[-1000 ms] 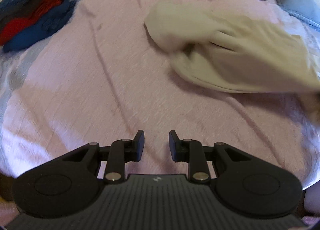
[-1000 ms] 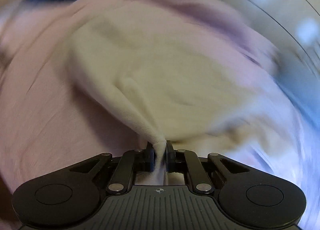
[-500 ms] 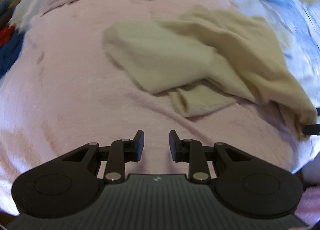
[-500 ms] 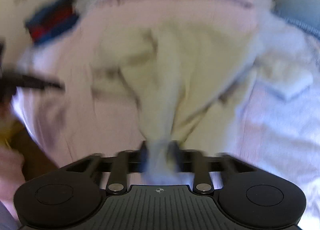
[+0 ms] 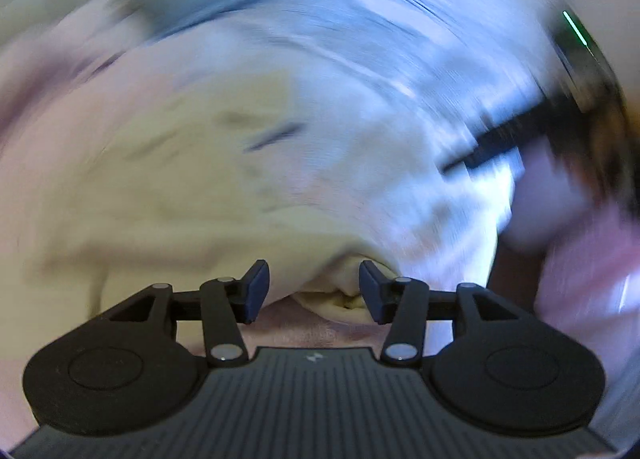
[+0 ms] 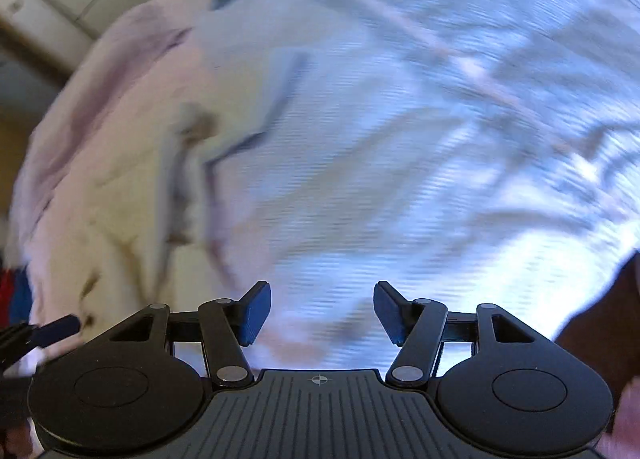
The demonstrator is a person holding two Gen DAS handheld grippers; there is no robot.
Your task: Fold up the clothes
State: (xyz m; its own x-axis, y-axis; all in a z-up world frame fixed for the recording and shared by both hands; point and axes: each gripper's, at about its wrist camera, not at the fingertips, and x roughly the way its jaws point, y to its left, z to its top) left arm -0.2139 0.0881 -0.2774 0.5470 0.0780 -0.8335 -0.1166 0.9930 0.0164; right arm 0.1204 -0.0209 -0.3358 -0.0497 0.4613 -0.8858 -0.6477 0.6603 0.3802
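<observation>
Both wrist views are heavily smeared, so we read only coarse shapes. In the left wrist view the left gripper [image 5: 312, 287] has its jaws spread apart, and a bunched edge of the cream garment [image 5: 168, 179] sits low in the frame, directly in the gap between the two fingers. We cannot tell whether either pad touches the cloth. From that bunch the garment spreads upward and toward the left of the frame, over the pink bedspread [image 5: 36, 107]; its long axis appears to run from lower centre to middle left, though blur makes this uncertain.

In the right wrist view the right gripper [image 6: 320, 311] is likewise spread wide with nothing between its fingers. Pale blue-white bedding [image 6: 440, 139] fills the centre and right of that frame, and the cream garment [image 6: 100, 227] lies off to the middle left, well clear of the jaws.

We therefore judge the left gripper the nearer one: the cloth edge lies straight ahead of it and inside its opening, so a grasp there would need only a closing of the fingers. How far the folding has gone is not settled by these views.
</observation>
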